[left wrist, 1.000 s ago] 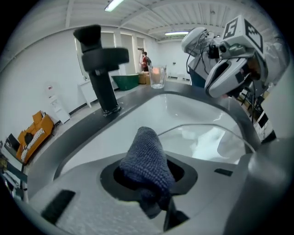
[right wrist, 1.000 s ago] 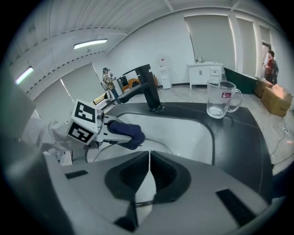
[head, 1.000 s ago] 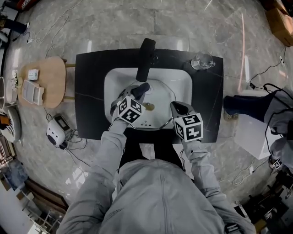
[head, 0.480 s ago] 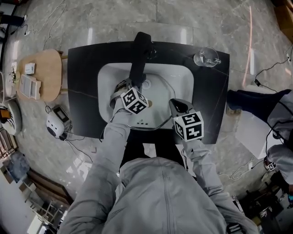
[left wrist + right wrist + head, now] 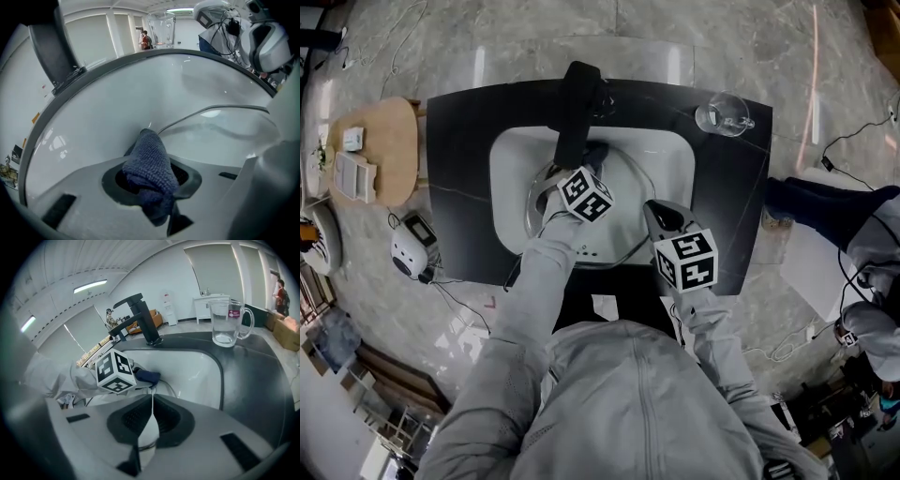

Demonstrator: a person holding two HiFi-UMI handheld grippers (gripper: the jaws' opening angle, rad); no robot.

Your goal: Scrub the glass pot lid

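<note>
The glass lid (image 5: 623, 202) sits in the white sink (image 5: 670, 155). My right gripper (image 5: 151, 420) has its jaws pinched tight on the lid's near rim. My left gripper (image 5: 152, 183) has its jaws clamped on a blue cloth (image 5: 147, 154) at the lid's far side, below the black faucet (image 5: 577, 103). A glass jug (image 5: 722, 114) stands on the dark table (image 5: 731, 206).

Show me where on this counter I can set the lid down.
Bare counter lies left of the sink, and right of it, in front of the glass pitcher. The sink is crowded: faucet, lid, cloth, left tool, right tool.
</note>
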